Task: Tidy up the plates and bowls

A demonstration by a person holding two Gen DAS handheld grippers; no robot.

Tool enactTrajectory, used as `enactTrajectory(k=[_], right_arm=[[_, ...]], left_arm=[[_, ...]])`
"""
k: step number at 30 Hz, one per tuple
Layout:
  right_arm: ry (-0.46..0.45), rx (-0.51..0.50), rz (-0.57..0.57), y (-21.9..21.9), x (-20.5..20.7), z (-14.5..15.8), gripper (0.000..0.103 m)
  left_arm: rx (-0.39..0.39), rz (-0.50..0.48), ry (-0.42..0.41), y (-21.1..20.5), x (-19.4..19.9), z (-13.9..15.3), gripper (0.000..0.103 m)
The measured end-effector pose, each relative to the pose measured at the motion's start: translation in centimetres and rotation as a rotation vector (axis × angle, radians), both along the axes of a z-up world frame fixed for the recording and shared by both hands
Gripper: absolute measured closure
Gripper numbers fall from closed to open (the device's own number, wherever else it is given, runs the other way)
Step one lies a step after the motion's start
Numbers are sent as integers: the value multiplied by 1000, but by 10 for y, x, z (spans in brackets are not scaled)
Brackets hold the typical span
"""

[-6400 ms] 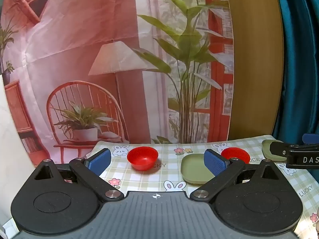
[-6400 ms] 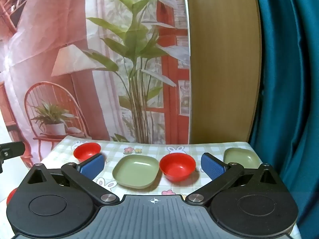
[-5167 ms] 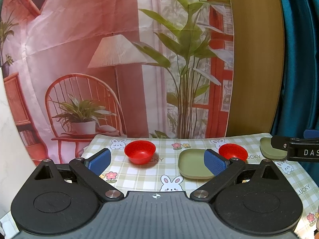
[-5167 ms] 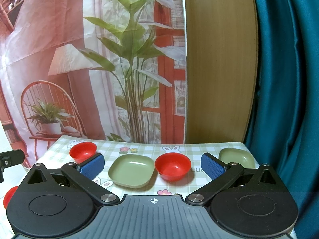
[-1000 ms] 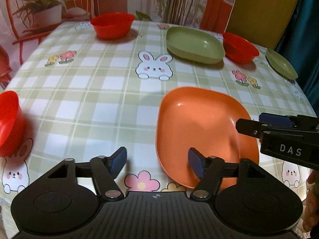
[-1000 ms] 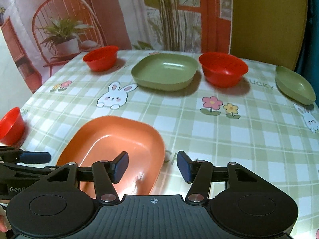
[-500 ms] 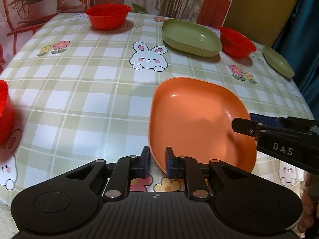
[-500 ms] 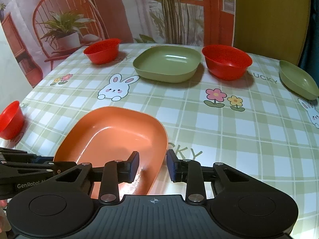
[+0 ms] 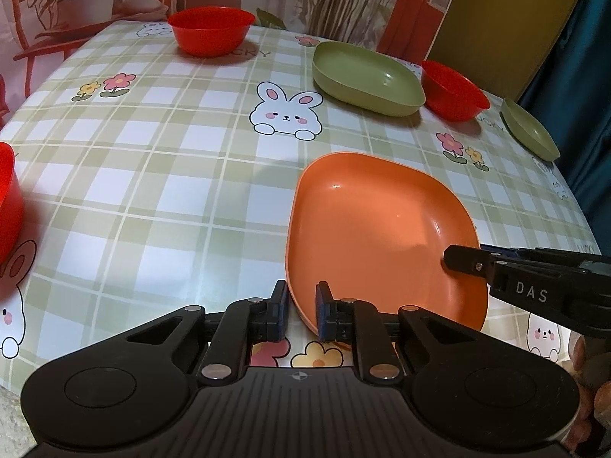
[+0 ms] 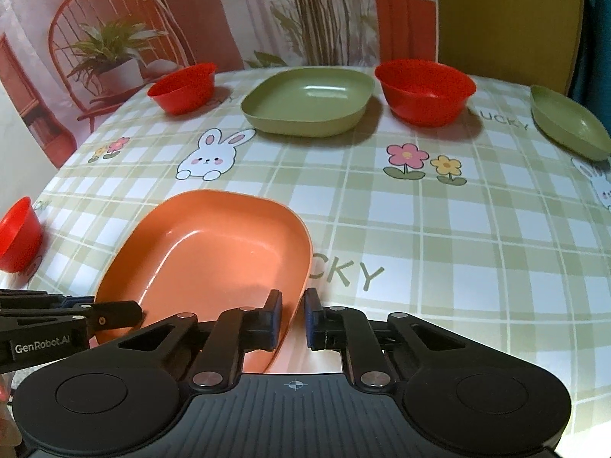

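Checked bunny-and-flower tablecloth (image 9: pixel 160 175), printed backdrop (image 10: pixel 114 19), teal curtain (image 9: pixel 588 76).

Probably a home dining spot, bunny-print tablecloth (image 9: pixel 160 160), printed backdrop (image 10: pixel 160 19), teal curtain (image 9: pixel 588 76)

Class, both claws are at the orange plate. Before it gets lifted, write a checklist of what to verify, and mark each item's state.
1. Left claw closed on the orange plate rim: ok.
2. Right claw closed on its opposite rim: ok.
3. Plate carries nothing: ok.
4. Large green plate, a likely stacking spot, unoccupied: ok.
5. Nearest red bowl apart from the orange plate: ok.
6. Grip firm enough for lifting: cannot tell.
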State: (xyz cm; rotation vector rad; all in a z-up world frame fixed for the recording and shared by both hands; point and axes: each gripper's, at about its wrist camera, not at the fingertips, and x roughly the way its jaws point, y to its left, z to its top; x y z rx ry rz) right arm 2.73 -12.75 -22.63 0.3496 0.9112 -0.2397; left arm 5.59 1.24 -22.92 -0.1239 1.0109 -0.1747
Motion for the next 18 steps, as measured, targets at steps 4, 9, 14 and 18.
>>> enactTrajectory(k=[4,9,14,18], right_arm=[[1,0,-3,0,0,-1,93],[-30,8,-17,-3,-3,6,94],[-69,-2,-26,-10,-1,22,94],[-118,-17,-38,-20,3,45,94]], left_arm=[[-4,0,-5,0,1,-1,87],[1,-10,-32,-1,-1,4,87],[18,-25,-89,-5,1,22,87],[20,-35,-134,-11,8,44,87]])
